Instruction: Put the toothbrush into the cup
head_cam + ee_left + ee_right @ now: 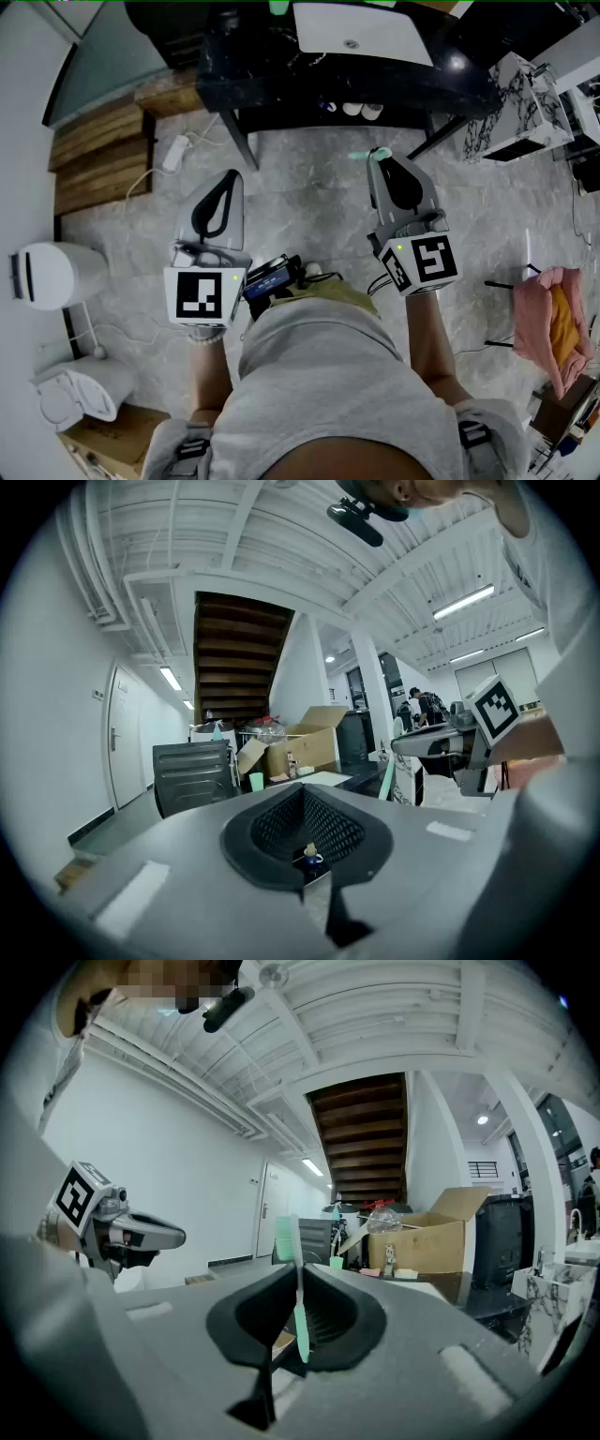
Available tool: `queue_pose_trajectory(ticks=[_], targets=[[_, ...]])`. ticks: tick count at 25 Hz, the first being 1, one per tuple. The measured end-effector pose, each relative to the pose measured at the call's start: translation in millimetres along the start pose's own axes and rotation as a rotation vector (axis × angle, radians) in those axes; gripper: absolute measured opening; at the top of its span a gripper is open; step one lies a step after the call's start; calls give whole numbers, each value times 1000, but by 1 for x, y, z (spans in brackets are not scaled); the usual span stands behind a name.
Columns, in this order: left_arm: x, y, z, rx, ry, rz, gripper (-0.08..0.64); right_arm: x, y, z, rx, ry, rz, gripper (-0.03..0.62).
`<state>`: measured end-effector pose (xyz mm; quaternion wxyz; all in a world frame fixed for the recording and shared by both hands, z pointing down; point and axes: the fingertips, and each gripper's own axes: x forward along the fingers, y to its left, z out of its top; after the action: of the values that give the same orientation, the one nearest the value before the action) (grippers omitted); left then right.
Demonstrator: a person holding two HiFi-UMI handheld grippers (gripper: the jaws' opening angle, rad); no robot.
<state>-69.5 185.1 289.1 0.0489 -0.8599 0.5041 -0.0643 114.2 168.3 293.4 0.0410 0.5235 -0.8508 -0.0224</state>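
Observation:
My right gripper (378,153) is shut on a mint-green toothbrush (299,1307), which stands upright between the black pads with its bristle head (286,1237) above the jaws. The brush tip (361,156) pokes out to the left of the jaw tips in the head view. My left gripper (232,175) is shut with nothing in it, level with the right one and to its left. A small green cup (256,781) stands far ahead on the black table, and it also shows as the green cup (336,1263) past the toothbrush. Both grippers hang over the floor, short of the table.
A black table (281,84) with a white basin (361,33) lies ahead. A cardboard box (422,1237) sits on it. Wooden steps (94,155) and white fixtures (56,277) are at the left. A white marbled block (525,103) and a pink cloth (553,323) are at the right.

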Motion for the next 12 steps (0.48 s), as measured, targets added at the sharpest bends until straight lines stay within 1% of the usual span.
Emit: queue_pose_trajectory(ticks=[4, 12], targets=[[1, 1, 3, -11, -6, 5, 9, 1, -2, 0, 16, -9, -6, 21], [1, 0, 2, -8, 0, 6, 9, 1, -1, -2, 11, -1, 0, 21]])
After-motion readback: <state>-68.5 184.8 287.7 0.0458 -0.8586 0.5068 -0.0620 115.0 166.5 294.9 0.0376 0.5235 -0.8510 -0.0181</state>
